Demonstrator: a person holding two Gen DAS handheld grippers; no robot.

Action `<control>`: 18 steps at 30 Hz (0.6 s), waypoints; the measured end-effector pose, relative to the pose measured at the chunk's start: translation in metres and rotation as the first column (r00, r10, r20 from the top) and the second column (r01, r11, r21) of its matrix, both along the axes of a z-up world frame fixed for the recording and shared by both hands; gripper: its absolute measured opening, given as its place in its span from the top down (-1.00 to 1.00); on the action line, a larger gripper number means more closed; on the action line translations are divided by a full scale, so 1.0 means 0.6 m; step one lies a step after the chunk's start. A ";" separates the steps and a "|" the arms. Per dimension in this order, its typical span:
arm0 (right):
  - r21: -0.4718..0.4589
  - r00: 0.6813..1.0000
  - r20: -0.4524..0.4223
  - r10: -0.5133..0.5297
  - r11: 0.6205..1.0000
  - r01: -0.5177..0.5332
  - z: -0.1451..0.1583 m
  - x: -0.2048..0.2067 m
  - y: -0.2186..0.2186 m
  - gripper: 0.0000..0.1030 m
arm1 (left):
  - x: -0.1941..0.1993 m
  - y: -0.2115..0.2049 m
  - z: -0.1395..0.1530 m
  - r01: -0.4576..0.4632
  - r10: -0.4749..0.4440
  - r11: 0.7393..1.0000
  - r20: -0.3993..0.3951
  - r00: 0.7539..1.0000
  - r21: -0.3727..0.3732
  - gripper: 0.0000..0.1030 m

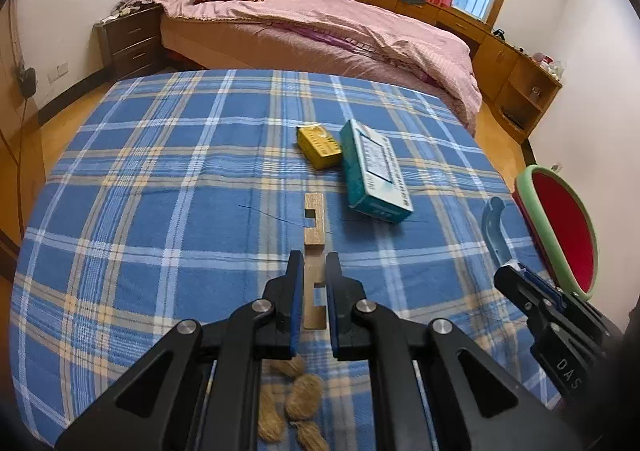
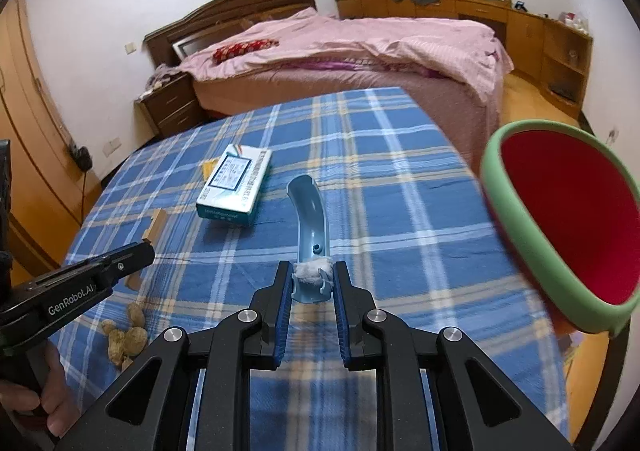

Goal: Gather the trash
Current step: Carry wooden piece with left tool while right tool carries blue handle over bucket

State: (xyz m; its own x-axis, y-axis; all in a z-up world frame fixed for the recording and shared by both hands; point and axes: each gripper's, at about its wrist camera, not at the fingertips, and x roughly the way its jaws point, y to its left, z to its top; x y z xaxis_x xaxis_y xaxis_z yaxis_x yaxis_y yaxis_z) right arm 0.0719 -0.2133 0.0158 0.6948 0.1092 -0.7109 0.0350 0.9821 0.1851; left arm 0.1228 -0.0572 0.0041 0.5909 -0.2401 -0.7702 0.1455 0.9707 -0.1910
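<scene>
My left gripper [image 1: 313, 257] has its jaws on both sides of a notched wooden strip [image 1: 313, 219] that lies on the blue plaid cloth [image 1: 160, 191]; whether it grips the strip I cannot tell. My right gripper [image 2: 308, 269] is shut on the end of a curved blue plastic piece [image 2: 310, 207] with a grey fluff wad [image 2: 312, 271] in it. A teal box [image 1: 374, 171] and a small yellow box [image 1: 319, 145] lie ahead. Several brown husks [image 2: 124, 335] lie near the front edge. A green-rimmed red bin [image 2: 568, 227] stands at the right.
A bed with a pink cover [image 1: 320, 23] stands beyond the table, with a dark nightstand [image 1: 128, 39] at its left. Wooden cabinets [image 1: 516, 67] line the right wall. The right gripper shows at the right of the left wrist view [image 1: 516, 271].
</scene>
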 end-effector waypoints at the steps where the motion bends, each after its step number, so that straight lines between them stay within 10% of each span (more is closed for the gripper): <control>1: 0.004 1.000 0.004 -0.007 1.000 0.007 0.003 -0.004 -0.004 0.62 | -0.003 -0.003 0.002 0.005 -0.005 1.000 0.002 1.000 -0.002 0.81; 18: 0.041 0.986 0.080 -0.147 0.989 0.144 0.052 -0.081 -0.099 0.62 | -0.033 -0.128 0.055 0.196 -0.196 0.981 0.038 0.980 0.001 0.81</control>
State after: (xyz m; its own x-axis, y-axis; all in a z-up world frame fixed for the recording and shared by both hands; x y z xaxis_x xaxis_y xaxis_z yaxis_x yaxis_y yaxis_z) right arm 0.0231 -0.2724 0.0468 0.7615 0.0265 -0.6477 0.1600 0.9605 0.2275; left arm 0.1030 -0.1340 0.0373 0.5607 -0.3566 -0.7473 0.3400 0.9221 -0.1848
